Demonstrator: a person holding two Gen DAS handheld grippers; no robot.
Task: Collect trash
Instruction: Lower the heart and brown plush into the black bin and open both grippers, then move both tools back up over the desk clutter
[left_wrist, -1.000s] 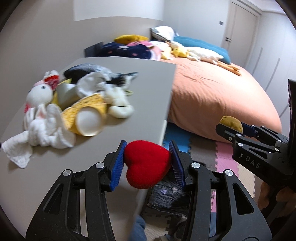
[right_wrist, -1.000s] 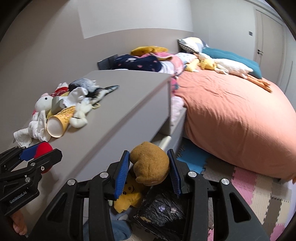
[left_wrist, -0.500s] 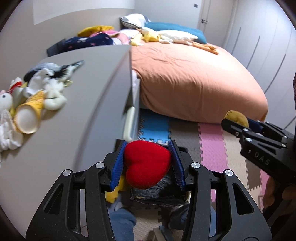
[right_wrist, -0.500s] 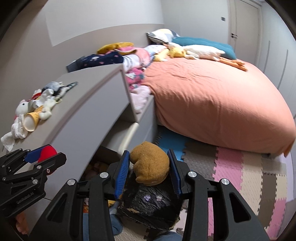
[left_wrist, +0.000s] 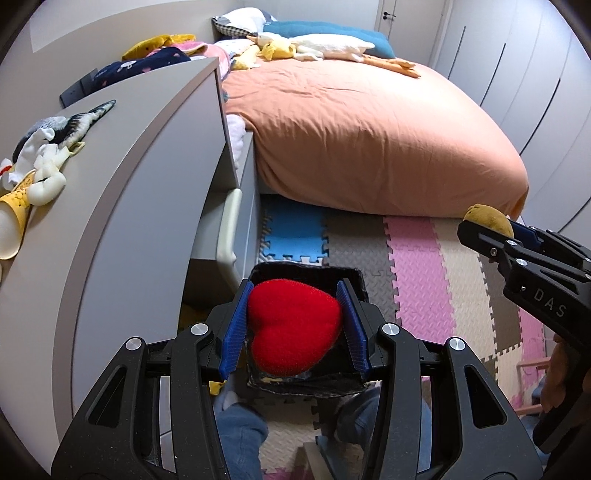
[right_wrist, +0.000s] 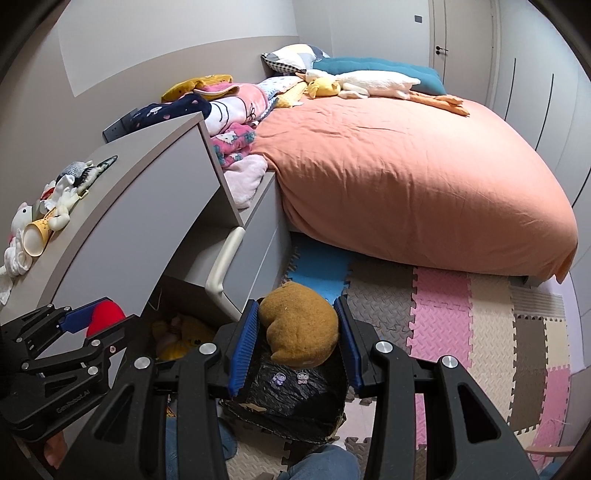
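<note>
My left gripper (left_wrist: 293, 325) is shut on a red plush heart (left_wrist: 291, 326) and hangs over a bin lined with a black bag (left_wrist: 351, 275) on the floor. My right gripper (right_wrist: 297, 332) is shut on a brown plush lump (right_wrist: 299, 328), also above the black-lined bin (right_wrist: 288, 402). In the left wrist view the right gripper (left_wrist: 491, 232) shows at the right edge with the brown plush (left_wrist: 487, 219). In the right wrist view the left gripper (right_wrist: 86, 323) shows at lower left with the red heart (right_wrist: 107, 317).
A grey dresser (left_wrist: 122, 206) stands on the left, its top bearing plush toys, cloths and a yellow paper cup (left_wrist: 13, 225). A drawer (right_wrist: 221, 262) stands pulled out beside the bin. An orange-covered bed (left_wrist: 369, 136) fills the back; foam mats (left_wrist: 424, 266) cover the floor. A person's jeans-clad legs (left_wrist: 240, 435) are below.
Both grippers swung right, off the dresser top, and sank toward the floor; the black-lined bin now lies under them. Each still holds its plush.
</note>
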